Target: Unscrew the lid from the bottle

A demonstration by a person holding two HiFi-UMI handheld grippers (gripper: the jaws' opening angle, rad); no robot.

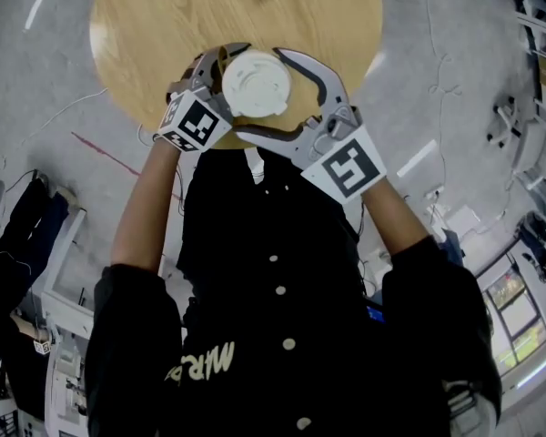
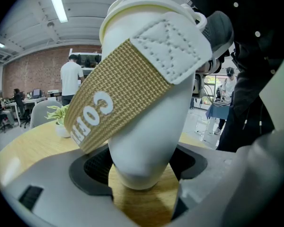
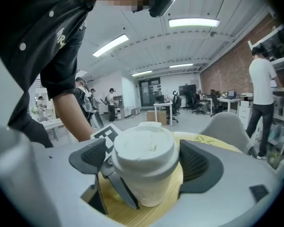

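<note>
**Left gripper clamps the bottle; right gripper stands open around the lid**

The left gripper (image 2: 142, 174) has its jaws closed on the lower body of the white bottle (image 2: 149, 126), with a dark ribbed pad pressed against each side just above the rounded base. Seen from this gripper, the bottle leans, its top tipped towards the right jaw. A tan woven band (image 2: 109, 110) with white lettering crosses it at a slant above the pads.

The right gripper (image 3: 144, 162) comes in from the opposite side, jaws spread wide. The white lid (image 3: 144, 150) sits between them, still on the bottle, and a gap shows between the lid and the pads, so nothing is gripped. The left gripper's marker cube (image 3: 105, 135) shows just behind the lid.

The round wooden table (image 1: 146, 25) lies beneath both grippers.
</note>
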